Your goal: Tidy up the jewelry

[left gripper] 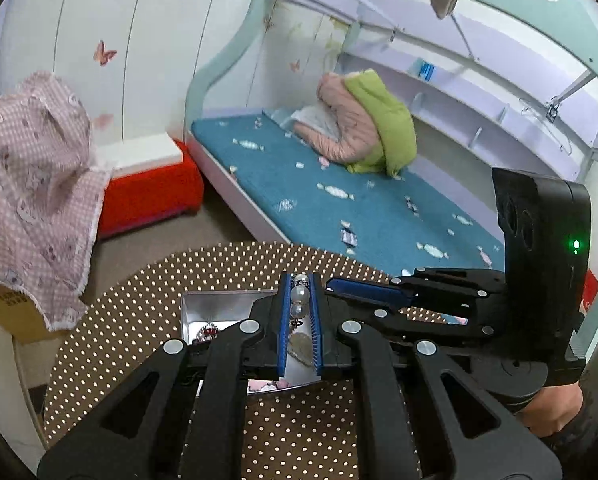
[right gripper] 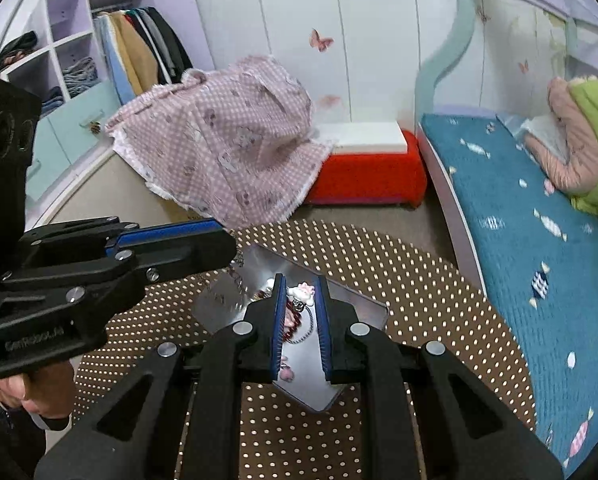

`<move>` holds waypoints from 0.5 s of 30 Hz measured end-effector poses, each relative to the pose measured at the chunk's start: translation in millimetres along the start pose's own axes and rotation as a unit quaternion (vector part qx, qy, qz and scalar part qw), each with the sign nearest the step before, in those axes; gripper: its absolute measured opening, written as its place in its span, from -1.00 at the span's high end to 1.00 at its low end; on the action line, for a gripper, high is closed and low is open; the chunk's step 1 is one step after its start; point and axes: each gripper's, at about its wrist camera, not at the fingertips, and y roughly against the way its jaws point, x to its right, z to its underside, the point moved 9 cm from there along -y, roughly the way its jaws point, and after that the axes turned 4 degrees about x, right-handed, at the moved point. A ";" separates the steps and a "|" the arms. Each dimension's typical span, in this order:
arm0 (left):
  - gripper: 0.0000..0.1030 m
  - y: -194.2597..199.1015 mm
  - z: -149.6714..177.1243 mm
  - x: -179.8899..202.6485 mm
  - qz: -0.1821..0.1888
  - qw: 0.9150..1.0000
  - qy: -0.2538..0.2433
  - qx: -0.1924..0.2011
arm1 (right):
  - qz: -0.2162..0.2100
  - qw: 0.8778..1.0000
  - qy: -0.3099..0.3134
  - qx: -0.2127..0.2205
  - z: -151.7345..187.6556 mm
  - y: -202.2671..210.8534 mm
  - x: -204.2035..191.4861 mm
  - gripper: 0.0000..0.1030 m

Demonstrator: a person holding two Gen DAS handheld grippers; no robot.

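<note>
My left gripper (left gripper: 301, 280) is shut on a strand of pearl beads (left gripper: 300, 296). A small pendant (left gripper: 299, 350) hangs from the strand between the pads. Below it lies an open silver tin (left gripper: 219, 304) on the dotted round table (left gripper: 139, 300). From the right wrist view the left gripper (right gripper: 223, 240) hovers over the tin's (right gripper: 363, 312) far corner, with a blurred chain (right gripper: 239, 276) dangling under it. My right gripper (right gripper: 301, 280) is above the tin, its jaws almost together and gripping nothing. Under it lie dark red beads (right gripper: 291, 320), a silver chain (right gripper: 311, 326) and a pink cat charm (right gripper: 305, 294).
A pink checked cloth (right gripper: 227, 140) drapes over a cardboard box (left gripper: 15, 312) left of the table. A red stool with a white top (right gripper: 367, 168) stands behind. A bed with a teal sheet (right gripper: 519, 220) and folded jackets (left gripper: 363, 120) runs along the right.
</note>
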 end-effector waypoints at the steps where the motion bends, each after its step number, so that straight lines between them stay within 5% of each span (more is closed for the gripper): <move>1: 0.80 -2.2 2.0 -1.6 -0.004 1.000 0.002 -0.002 | 0.002 1.000 -0.007 -0.005 2.3 -2.5 4.1 0.65; 3: 0.62 -5.9 5.9 -4.6 -0.010 1.000 0.008 -0.009 | 0.002 1.000 -0.018 -0.009 4.3 -5.1 8.0 0.48; 5: -0.13 -4.8 5.6 -9.7 -0.023 1.000 0.013 -0.005 | 0.003 1.000 -0.027 -0.013 6.7 -6.2 11.1 0.22; 7: -0.50 1.7 7.7 -13.7 -0.032 0.999 0.016 0.002 | 0.007 0.999 -0.035 -0.006 6.2 -2.8 14.1 -0.34; 12: -0.79 23.7 6.1 -17.5 -0.062 0.998 0.018 0.026 | 0.016 0.998 -0.057 0.017 3.5 12.4 17.7 -0.83; 15: -0.88 41.5 5.6 -20.9 -0.092 0.995 0.019 0.040 | 0.032 0.997 -0.058 0.029 0.9 23.2 16.3 -0.85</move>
